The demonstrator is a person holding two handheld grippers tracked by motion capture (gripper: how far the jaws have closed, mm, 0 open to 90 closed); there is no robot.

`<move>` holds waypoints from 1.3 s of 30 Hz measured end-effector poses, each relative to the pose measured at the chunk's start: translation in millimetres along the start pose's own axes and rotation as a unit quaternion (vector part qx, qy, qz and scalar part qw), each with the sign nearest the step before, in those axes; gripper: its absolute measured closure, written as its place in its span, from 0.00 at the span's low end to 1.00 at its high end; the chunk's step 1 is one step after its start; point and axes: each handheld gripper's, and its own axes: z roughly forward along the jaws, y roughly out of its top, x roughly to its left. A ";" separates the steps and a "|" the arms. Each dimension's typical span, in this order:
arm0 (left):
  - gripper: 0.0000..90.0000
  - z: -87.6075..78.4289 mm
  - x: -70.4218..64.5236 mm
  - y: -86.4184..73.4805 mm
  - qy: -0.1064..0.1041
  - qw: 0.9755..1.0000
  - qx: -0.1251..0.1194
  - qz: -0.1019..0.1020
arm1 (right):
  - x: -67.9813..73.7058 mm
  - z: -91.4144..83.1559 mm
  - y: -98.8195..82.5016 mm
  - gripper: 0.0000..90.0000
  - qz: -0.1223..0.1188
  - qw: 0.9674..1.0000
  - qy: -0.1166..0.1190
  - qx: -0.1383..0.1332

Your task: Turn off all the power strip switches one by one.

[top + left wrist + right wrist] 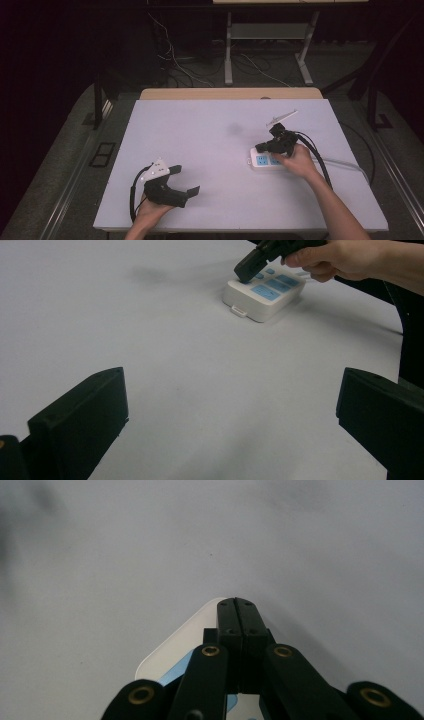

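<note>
A white power strip (263,161) with blue sockets lies on the right half of the white table (210,135). My right gripper (260,148) is shut with nothing between its jaws, and its tip points down at the strip's left end. In the left gripper view the right gripper (244,274) sits on the top face of the power strip (262,294); real contact I cannot tell. In the right gripper view the closed right gripper (237,603) covers the strip's rounded corner (170,657). My left gripper (185,180) stands open and empty near the front left, its own view (234,377) facing the strip.
The strip's white cord (345,164) runs off toward the table's right edge. A wooden tabletop edge (230,93) lies behind the white table. Loose cables (175,65) and a metal frame's legs (228,55) stand on the dark floor beyond.
</note>
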 end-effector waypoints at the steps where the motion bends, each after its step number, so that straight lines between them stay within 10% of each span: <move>1: 0.00 -0.2 -0.2 -0.1 0.000 1.000 0.000 0.000 | -0.8 0.3 -1.4 1.00 0.005 1.000 0.004 -0.005; 39: 0.00 -3.4 2.5 -0.6 0.007 1.000 -0.007 -0.008 | 9.0 -3.1 -8.2 1.00 -0.004 1.000 -0.003 -0.022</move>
